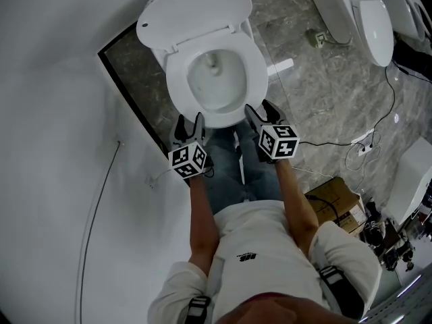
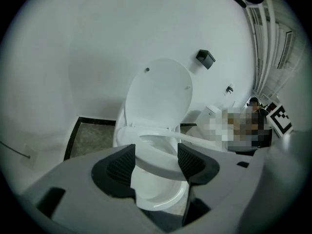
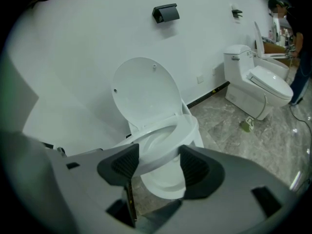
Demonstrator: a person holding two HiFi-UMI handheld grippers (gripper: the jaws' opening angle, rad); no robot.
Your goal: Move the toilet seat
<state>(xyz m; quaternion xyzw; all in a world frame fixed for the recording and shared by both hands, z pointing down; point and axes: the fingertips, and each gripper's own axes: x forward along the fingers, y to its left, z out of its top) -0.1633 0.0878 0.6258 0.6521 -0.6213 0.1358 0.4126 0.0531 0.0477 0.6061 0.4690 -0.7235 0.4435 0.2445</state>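
A white ceramic toilet bowl (image 1: 216, 83) stands at the edge of the grey marbled floor (image 1: 324, 79), backed against a plain white wall (image 1: 54, 147). Its white oval plastic lid (image 1: 196, 9) is tipped up against that wall. The white plastic ring-shaped toilet seat (image 1: 257, 79) lies over the bowl. In the left gripper view its front sits a little above the bowl's rim, with a gap showing underneath.

The left claw (image 1: 190, 120) is at the front left of the seat, with its dark ribbed jaws wide apart. The seat's front edge runs across the gap between them. I cannot tell whether the pads press on it. The right claw (image 1: 260, 108) is at the front right of the seat, and its jaws are just as wide apart. The seat's rim again reaches in between them, and the pads lie close at either side.

The person wears a white shirt (image 1: 263, 248) and blue jeans (image 1: 233, 174), and both forearms reach forward.

Further white toilets (image 1: 371, 19) stand near the floor's far right corner. Black cables (image 1: 388, 93) trail over the marble there. A brown cardboard box (image 1: 334, 198) sits near the person's right arm. A small black box (image 3: 165, 12) is fixed on the wall above the lid.
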